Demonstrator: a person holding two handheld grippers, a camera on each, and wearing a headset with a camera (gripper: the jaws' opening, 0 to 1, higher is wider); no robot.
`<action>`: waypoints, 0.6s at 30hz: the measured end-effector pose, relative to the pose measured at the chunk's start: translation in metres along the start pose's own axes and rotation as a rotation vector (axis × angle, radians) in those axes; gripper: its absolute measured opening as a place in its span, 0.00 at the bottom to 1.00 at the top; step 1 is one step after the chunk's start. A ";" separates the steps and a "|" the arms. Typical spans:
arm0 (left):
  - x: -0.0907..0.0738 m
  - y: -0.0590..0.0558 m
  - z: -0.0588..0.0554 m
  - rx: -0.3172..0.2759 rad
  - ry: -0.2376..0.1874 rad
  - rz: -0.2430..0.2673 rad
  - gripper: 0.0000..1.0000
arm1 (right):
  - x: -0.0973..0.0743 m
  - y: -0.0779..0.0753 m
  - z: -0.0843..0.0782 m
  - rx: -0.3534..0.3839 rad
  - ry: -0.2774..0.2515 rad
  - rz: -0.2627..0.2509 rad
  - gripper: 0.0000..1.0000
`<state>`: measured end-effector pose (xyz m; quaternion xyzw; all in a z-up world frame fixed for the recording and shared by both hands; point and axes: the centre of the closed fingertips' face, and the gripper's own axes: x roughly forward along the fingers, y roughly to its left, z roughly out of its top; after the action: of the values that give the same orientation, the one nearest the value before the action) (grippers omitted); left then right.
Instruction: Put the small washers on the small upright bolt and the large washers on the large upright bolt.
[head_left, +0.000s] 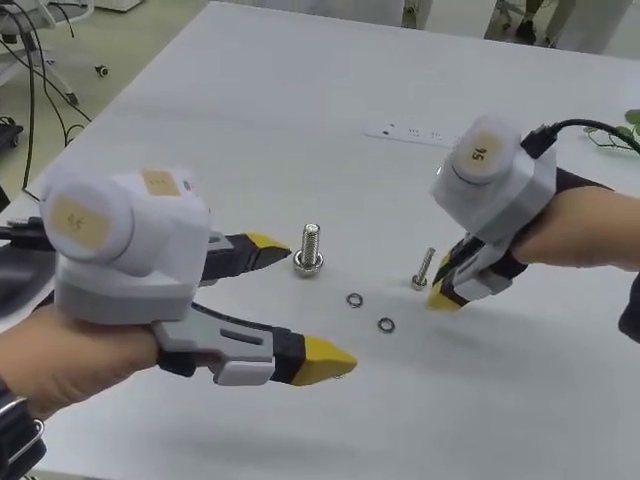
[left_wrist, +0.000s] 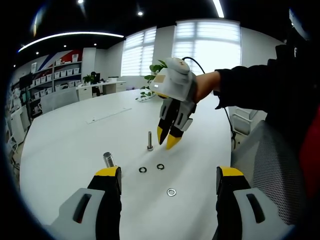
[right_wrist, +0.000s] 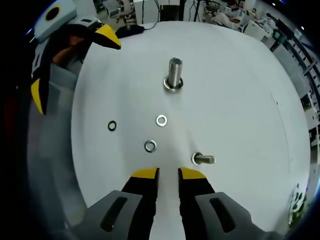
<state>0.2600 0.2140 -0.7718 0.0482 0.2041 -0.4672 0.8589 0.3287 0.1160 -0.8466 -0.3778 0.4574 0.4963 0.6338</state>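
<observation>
A large upright bolt (head_left: 309, 247) (left_wrist: 108, 160) (right_wrist: 173, 74) stands mid-table with a washer round its base (right_wrist: 173, 85). The small upright bolt (head_left: 424, 269) (left_wrist: 149, 140) (right_wrist: 204, 159) stands to its right. Loose washers (head_left: 354, 300) (head_left: 386, 325) (left_wrist: 171, 192) (right_wrist: 112, 125) lie flat between and in front of the bolts. My left gripper (head_left: 300, 300) (left_wrist: 169, 172) (right_wrist: 72, 65) hovers wide open, one tip beside the large bolt, nothing held. My right gripper (head_left: 445, 296) (left_wrist: 167, 138) (right_wrist: 169, 174) hangs just beside the small bolt, jaws a narrow gap apart, with nothing between them.
The white table (head_left: 250, 120) runs far back with a flat white strip (head_left: 410, 132) (left_wrist: 107, 115) on it. Cables and a chair base (head_left: 40, 60) sit on the floor left of the table edge. A plant (head_left: 628, 128) is at the right.
</observation>
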 end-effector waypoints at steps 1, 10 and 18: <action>0.000 0.000 0.000 0.000 0.000 0.000 0.77 | 0.001 0.002 0.001 -0.003 -0.001 0.003 0.17; -0.002 0.000 0.000 0.004 0.001 -0.001 0.77 | 0.014 0.021 0.015 -0.043 0.006 0.038 0.17; -0.002 0.000 0.000 0.006 0.000 0.001 0.77 | 0.025 0.024 0.019 -0.058 0.016 0.051 0.17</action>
<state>0.2591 0.2162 -0.7713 0.0508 0.2030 -0.4672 0.8590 0.3110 0.1462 -0.8658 -0.3880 0.4574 0.5224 0.6061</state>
